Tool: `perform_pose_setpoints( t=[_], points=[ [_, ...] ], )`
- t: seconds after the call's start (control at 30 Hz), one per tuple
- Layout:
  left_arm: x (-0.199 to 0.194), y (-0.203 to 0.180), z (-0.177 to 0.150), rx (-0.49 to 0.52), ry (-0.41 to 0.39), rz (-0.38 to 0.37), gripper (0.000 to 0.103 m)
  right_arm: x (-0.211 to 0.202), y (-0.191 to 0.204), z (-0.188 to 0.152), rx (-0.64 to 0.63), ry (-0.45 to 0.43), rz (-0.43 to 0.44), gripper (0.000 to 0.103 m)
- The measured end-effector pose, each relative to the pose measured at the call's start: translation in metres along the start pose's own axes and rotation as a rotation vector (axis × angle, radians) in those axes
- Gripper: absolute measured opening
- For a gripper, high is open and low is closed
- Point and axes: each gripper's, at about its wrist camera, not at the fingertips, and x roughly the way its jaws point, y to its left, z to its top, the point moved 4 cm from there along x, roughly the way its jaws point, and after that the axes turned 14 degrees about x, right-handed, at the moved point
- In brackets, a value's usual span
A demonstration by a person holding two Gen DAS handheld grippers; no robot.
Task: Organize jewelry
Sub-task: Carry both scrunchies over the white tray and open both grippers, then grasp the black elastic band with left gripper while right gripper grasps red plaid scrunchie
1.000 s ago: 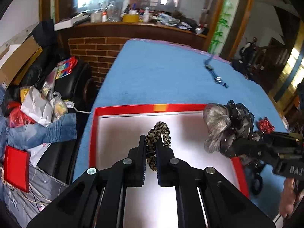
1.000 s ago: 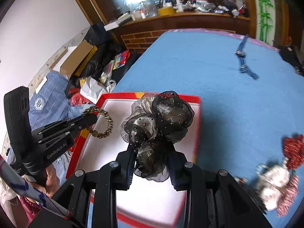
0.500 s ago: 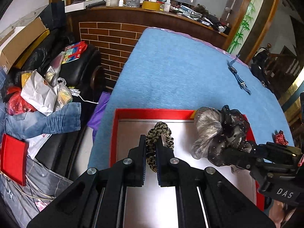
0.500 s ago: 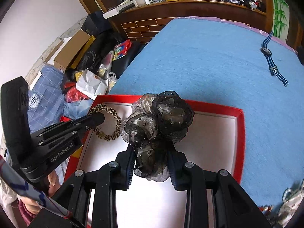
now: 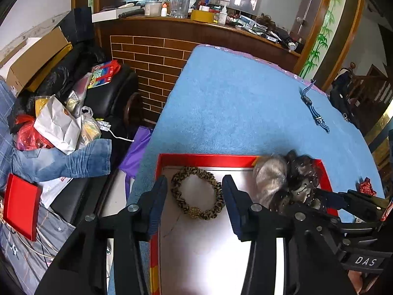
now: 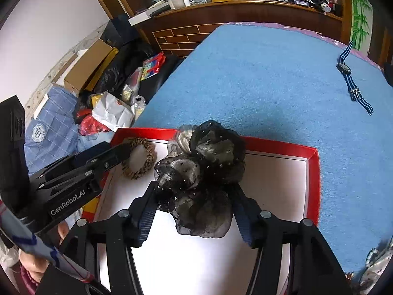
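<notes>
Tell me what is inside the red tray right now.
Inside the red tray, a leopard-print scrunchie lies flat on the white floor between the left gripper's open jaws. A black organza scrunchie sits beside it; the tray floor beneath it is covered.

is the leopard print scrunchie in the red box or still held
In the box. The leopard scrunchie lies flat on the red box floor, between the open left gripper fingers, untouched.

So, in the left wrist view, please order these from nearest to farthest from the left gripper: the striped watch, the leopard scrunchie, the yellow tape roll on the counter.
1. Leopard scrunchie: between the open fingers of the left gripper, on the tray floor.
2. Striped watch: far right on the blue cloth.
3. Yellow tape roll: on the wooden counter beyond the table.
</notes>
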Motion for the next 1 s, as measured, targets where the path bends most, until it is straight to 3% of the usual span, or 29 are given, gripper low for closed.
perform_pose_setpoints(
  t=[0.3,0.47,0.7,0.8,1.0],
  points=[
    [-0.030,-0.022,0.002,0.029,-0.029,-0.004,0.045,-0.041,-0.008,-0.012,0.001,-0.030,0.060,0.063],
    [-0.054,-0.047,-0.007,0.067,-0.056,-0.028,0.046,-0.085,-0.034,-0.027,0.010,-0.070,0.099,0.063],
    [-0.085,-0.124,-0.029,0.185,-0.100,-0.120,0.046,-0.170,-0.102,-0.055,0.071,-0.205,0.114,0.063],
    [-0.093,-0.160,-0.040,0.242,-0.109,-0.178,0.046,-0.199,-0.130,-0.069,0.092,-0.267,0.078,0.063],
    [-0.090,-0.240,-0.074,0.377,-0.059,-0.301,0.046,-0.231,-0.190,-0.102,0.174,-0.316,0.040,0.062]
  ],
)
